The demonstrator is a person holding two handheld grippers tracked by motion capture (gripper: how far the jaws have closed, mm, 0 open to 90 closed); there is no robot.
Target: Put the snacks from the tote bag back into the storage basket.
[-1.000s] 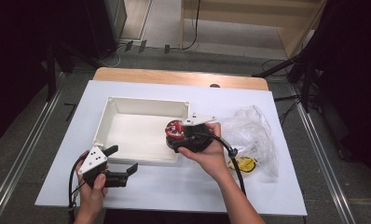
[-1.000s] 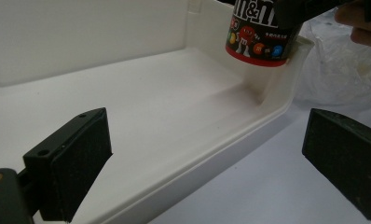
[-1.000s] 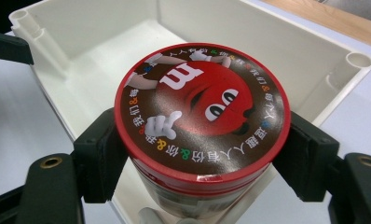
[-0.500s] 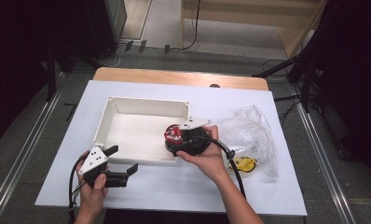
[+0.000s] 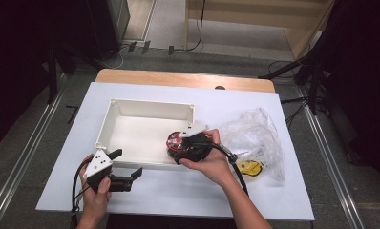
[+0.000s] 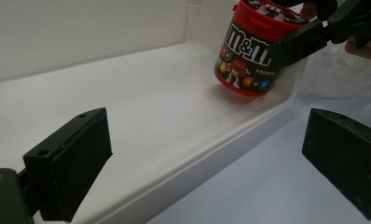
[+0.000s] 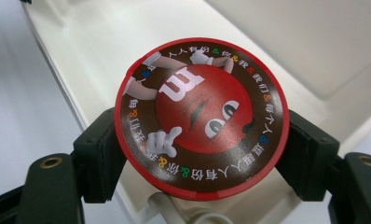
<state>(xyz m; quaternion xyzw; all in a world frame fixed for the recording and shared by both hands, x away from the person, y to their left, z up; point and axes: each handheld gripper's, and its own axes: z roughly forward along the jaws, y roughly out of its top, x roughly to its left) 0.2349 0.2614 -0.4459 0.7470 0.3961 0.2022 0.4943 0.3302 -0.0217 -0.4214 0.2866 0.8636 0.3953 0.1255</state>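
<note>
- Since the earlier frame, we see our right tongs (image 5: pixel 179 145) carry the red candy tub (image 5: pixel 174 141) slightly further left and lower inside the white tray (image 5: pixel 112 110); our left tongs (image 5: pixel 128 164) stay where they were.
- At the left, our left tongs rest on the tabletop (image 5: pixel 178 198) just outside the tray's near wall, jaws spread wide with nothing between them.
- From the left gripper view, the candy tub (image 6: pixel 251 51) sits tilted at the tray's (image 6: pixel 81 32) near right corner, its base touching the tray floor.
- In the middle, our right tongs (image 7: pixel 202 144) pinch the candy tub (image 7: pixel 200 116) by its sides, just below the lid.
- Further right, a crumpled clear plastic bag (image 5: pixel 257 133) lies on the tabletop beside the tray, with a yellow item (image 5: pixel 250 167) in it.
</note>
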